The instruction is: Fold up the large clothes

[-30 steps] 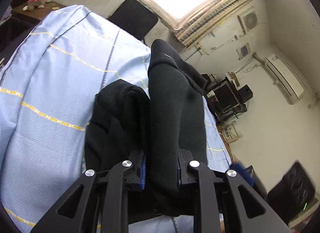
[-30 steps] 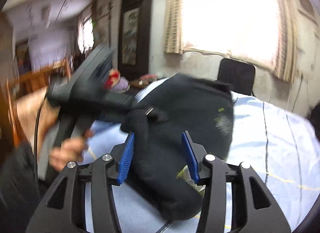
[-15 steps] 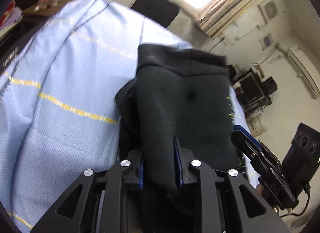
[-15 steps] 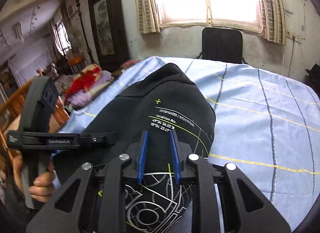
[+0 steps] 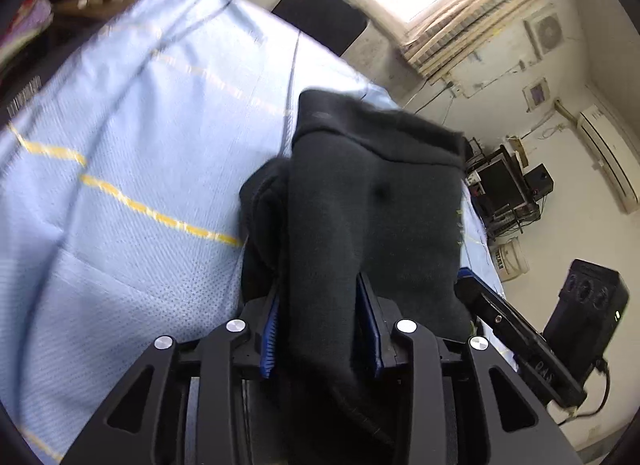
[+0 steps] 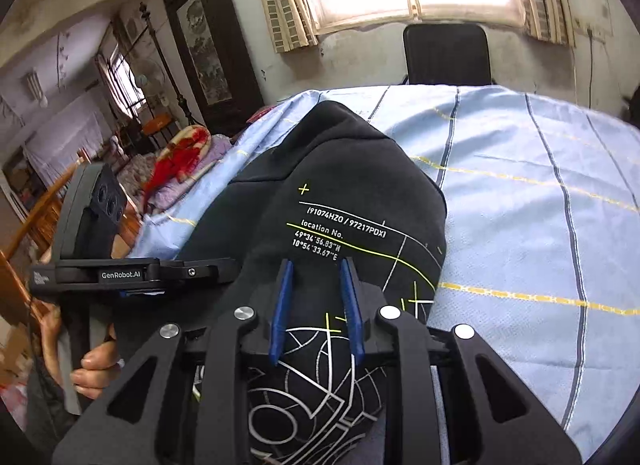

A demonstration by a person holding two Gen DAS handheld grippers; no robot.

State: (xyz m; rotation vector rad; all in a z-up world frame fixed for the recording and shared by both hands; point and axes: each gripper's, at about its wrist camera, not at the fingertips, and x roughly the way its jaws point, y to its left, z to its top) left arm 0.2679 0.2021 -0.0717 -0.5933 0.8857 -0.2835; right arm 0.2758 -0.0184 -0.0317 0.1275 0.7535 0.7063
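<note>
A black sweatshirt [image 6: 348, 185] with white and yellow print lies folded in a bundle on a light blue striped bedsheet [image 6: 520, 205]. In the left wrist view its plain dark side [image 5: 372, 201] rises in front of the camera. My left gripper [image 5: 322, 323] is shut on a thick fold of the sweatshirt. My right gripper [image 6: 316, 301] is shut on the printed part of the sweatshirt. The left gripper also shows in the right wrist view [image 6: 132, 275], held in a hand at the garment's left edge. The right gripper shows at the right in the left wrist view [image 5: 520, 341].
The sheet [image 5: 120, 185] covers a wide bed. A black chair [image 6: 446, 53] stands behind it under a bright window. A red and purple blanket [image 6: 180, 161] lies to the left. Shelves with electronics [image 5: 504, 189] and a black speaker [image 5: 584, 305] stand at the right.
The right gripper has closed from open onto the printed part. The garment has been spread from a loose lifted bundle into a flatter folded shape. The left gripper kept its hold.
</note>
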